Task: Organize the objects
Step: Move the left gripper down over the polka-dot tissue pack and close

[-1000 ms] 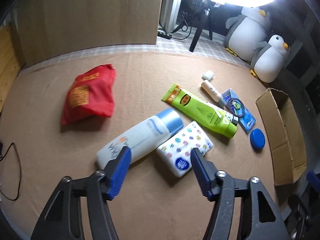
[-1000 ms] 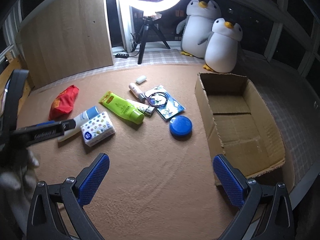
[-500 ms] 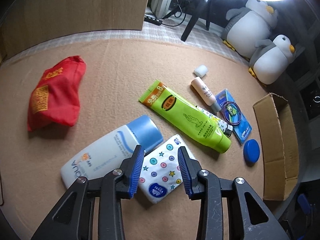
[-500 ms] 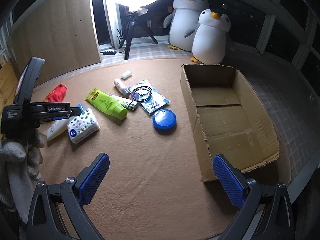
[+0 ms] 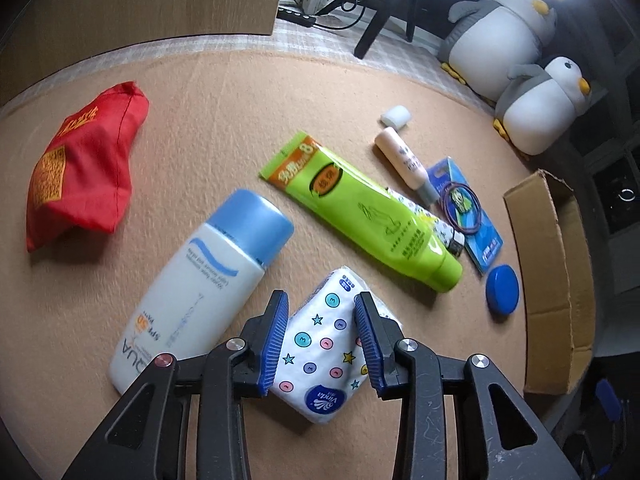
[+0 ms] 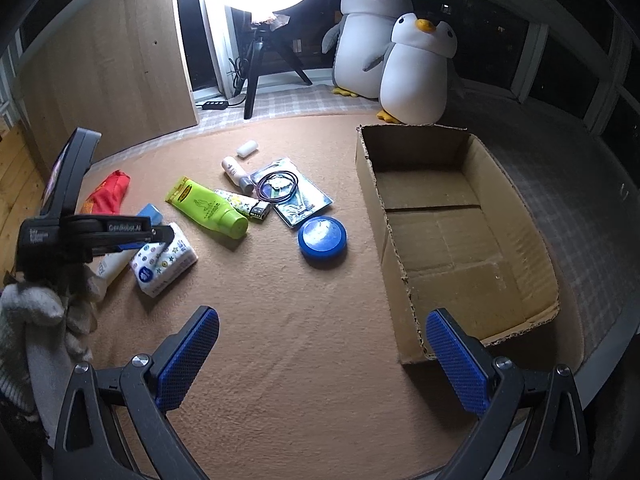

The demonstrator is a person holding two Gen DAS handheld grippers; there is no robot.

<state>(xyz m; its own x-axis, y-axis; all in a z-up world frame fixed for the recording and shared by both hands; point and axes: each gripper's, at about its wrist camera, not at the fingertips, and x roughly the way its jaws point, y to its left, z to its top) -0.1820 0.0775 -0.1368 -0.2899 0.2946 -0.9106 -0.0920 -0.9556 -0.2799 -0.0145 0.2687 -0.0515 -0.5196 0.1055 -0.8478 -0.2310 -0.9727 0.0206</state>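
Note:
My left gripper (image 5: 321, 306) has its blue pads on both sides of a white tissue pack with coloured dots (image 5: 326, 354), squeezing it on the brown carpet. The pack also shows in the right wrist view (image 6: 164, 266) under the left gripper (image 6: 158, 240). Beside it lie a white sunscreen bottle with a blue cap (image 5: 204, 284), a green tube (image 5: 360, 216) and a red pouch (image 5: 80, 164). An open cardboard box (image 6: 456, 232) stands to the right. My right gripper (image 6: 320, 354) is wide open and empty above bare carpet.
A blue round lid (image 6: 323, 237), a blue card with a cable (image 6: 292, 192), a small cream bottle (image 6: 236, 172) and a white cap (image 6: 246, 148) lie near the box. Two plush penguins (image 6: 416, 72), a ring light tripod (image 6: 256, 64) and a wooden panel (image 6: 104, 64) stand at the back.
My left gripper moved forward and down over the tissue pack and narrowed from wide open until its pads pressed the pack's sides. My right gripper stayed open, its view shifting slightly.

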